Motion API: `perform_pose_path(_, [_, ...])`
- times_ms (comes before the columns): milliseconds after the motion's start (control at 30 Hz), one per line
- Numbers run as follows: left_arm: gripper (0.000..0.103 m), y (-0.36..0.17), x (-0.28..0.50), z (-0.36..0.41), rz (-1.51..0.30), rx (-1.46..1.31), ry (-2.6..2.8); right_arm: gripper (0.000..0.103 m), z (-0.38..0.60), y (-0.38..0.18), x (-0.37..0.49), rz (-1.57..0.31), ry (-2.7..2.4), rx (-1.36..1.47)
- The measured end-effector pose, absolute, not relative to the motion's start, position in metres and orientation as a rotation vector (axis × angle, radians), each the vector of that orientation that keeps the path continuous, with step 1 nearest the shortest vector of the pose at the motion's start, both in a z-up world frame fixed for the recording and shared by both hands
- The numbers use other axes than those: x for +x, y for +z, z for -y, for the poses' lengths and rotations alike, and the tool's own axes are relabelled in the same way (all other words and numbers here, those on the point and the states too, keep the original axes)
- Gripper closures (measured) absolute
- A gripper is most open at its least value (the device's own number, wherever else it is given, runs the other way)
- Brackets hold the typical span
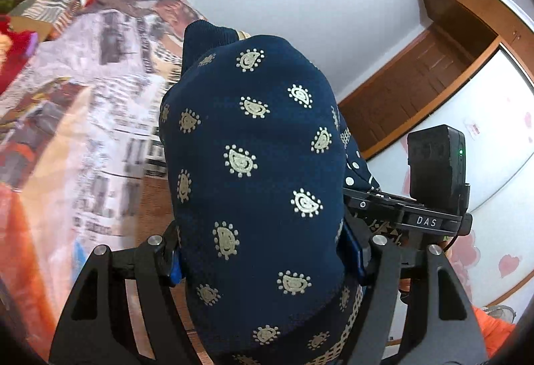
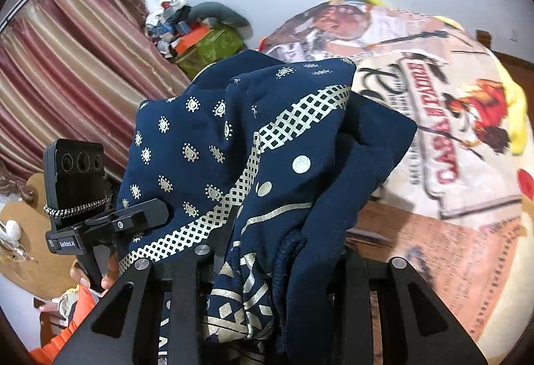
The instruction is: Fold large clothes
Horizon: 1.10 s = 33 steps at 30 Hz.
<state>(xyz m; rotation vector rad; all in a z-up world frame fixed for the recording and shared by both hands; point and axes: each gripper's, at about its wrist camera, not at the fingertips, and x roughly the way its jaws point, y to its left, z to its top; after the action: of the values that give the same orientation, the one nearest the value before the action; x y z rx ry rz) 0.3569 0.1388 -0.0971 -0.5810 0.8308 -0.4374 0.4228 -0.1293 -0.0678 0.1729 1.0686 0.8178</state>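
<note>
The dark blue paisley-printed cloth (image 1: 253, 164) bulges between my left fingers (image 1: 175, 268), hiding their tips and everything ahead of them. It covers my right fingers entirely in the right wrist view. Left of my left fingers, the printed bedspread (image 1: 83, 118) is blurred.

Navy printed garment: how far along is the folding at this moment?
Done: nothing flat or squared yet. In hand: the navy garment is bunched and lifted off the bedspread, clamped in the left gripper and draped through the right gripper, whose pads are hidden. Left: spreading it out and every fold.
</note>
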Motion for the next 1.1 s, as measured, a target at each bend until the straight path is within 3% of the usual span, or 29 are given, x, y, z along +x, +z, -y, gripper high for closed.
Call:
perform_pose_path(267, [0.032,-0.143,0.358,-0.205,-0.891,-0.663,-0.371,0.073,0.053,-0.099,0.43,-1.142,0.875,0.171])
perform_pose_path(633, [0.031,-0.273,0.38,-0.261,-1.072,-0.766,-0.252,0.073,-0.019,-0.211,0.463,-1.351,0.808,0.116])
perform_pose_path(800, [0.027,-0.275,0.365,-0.262,-1.05,-0.733,-0.228,0.071,-0.027,-0.229,0.466,-1.386,0.832,0.04])
perform_pose_path(867, [0.026,-0.267,0.361,-0.257,-1.054,-0.678,-0.177,0.062,-0.029,-0.229,0.463,-1.391,0.835,0.003])
perform_pose_path(933, [0.025,-0.255,0.356,-0.251,-1.055,-0.609,-0.115,0.04,-0.03,-0.228,0.458,-1.39,0.799,-0.06])
perform_pose_path(1000, [0.025,-0.24,0.347,-0.245,-1.024,-0.526,-0.049,0.027,-0.025,-0.227,0.452,-1.379,0.754,-0.119])
perform_pose_path(1100, [0.022,-0.224,0.329,-0.234,-0.982,-0.429,-0.015,0.023,-0.012,-0.225,0.441,-1.35,0.736,-0.177])
